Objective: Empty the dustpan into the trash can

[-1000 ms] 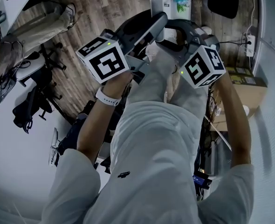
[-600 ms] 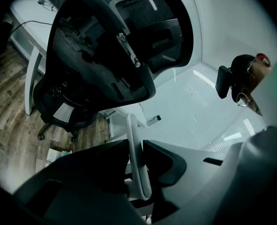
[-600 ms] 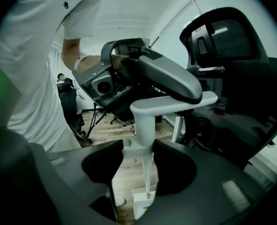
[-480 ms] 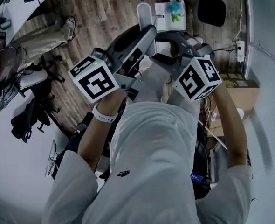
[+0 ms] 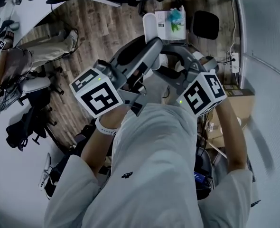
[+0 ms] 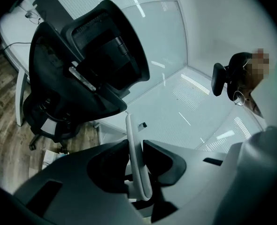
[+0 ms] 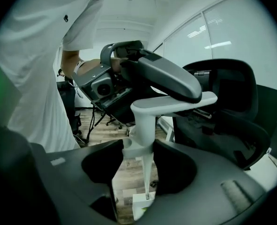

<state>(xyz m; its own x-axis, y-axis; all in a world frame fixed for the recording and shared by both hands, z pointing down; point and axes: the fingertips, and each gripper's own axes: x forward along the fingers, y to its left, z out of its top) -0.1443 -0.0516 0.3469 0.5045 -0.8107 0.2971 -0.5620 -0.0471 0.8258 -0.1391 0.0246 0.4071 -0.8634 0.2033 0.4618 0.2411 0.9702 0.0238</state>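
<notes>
Up at the top of the white handle (image 6: 130, 125), the left tongs (image 6: 135, 153) are clamped on the thin grip bar; lower down, the right tongs (image 7: 138, 146) are pinched around the thicker collar of the stem, pads snug on both sides. So the dustpan (image 5: 163, 30) is held two-handed, its pan far below by the wooden floor (image 5: 97, 23); whether it's touching the floor can't be told.

For the carry, the pan should probably be kept level so the teal-and-green scraps (image 5: 175, 13) aren't spilled early; the tip is best saved until the lip is right over the trash can; the turn is best driven from the lower grip while the upper one is just steadied; a slow tilt is advised, since light stuff gets scattered easily.

Views: the pan's load is laid out plainly only in the head view, along with a black rounded thing (image 5: 205, 23) just beside it (maybe the trash can, not sure); the T-shaped handle top is only caught in the right gripper view; an office chair (image 6: 82, 64) and glass wall (image 6: 171, 36) are all that's added by the left one.
</notes>
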